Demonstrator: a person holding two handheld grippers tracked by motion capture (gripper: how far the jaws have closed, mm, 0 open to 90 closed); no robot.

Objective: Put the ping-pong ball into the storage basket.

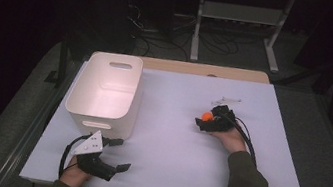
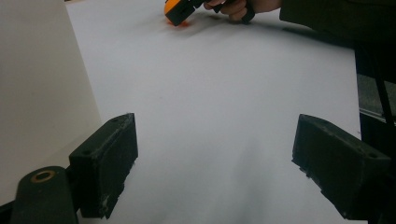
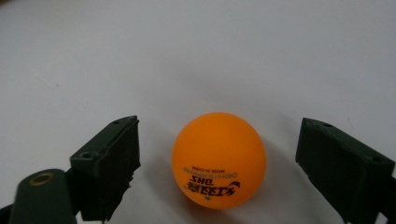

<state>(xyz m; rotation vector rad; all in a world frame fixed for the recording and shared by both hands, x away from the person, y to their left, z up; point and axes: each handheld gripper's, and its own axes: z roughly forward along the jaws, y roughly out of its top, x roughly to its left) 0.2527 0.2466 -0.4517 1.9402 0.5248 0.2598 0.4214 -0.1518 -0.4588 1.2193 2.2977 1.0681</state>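
Grasping step, by the look of it. Large white plastic bin [image 1: 106, 91] standing at table's left, well apart. Left gripper [image 1: 117, 154] idle near it, jaws wide apart, nothing between. Right gripper [image 3: 217, 163] straddling small orange ping-pong ball [image 3: 218, 158] on white tabletop [image 1: 171, 145], jaws apart, pads clear of it. Next, likely: closing squarely on ball without nudging it away.

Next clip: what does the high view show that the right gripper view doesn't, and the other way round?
The high view adds the white bin, the left tool held open near the front edge of the table, and a small pale object beyond the right tool. The right gripper view adds black print on the orange ball and a gap between it and each jaw. Both show the ball on the white table between the right tool's jaws.
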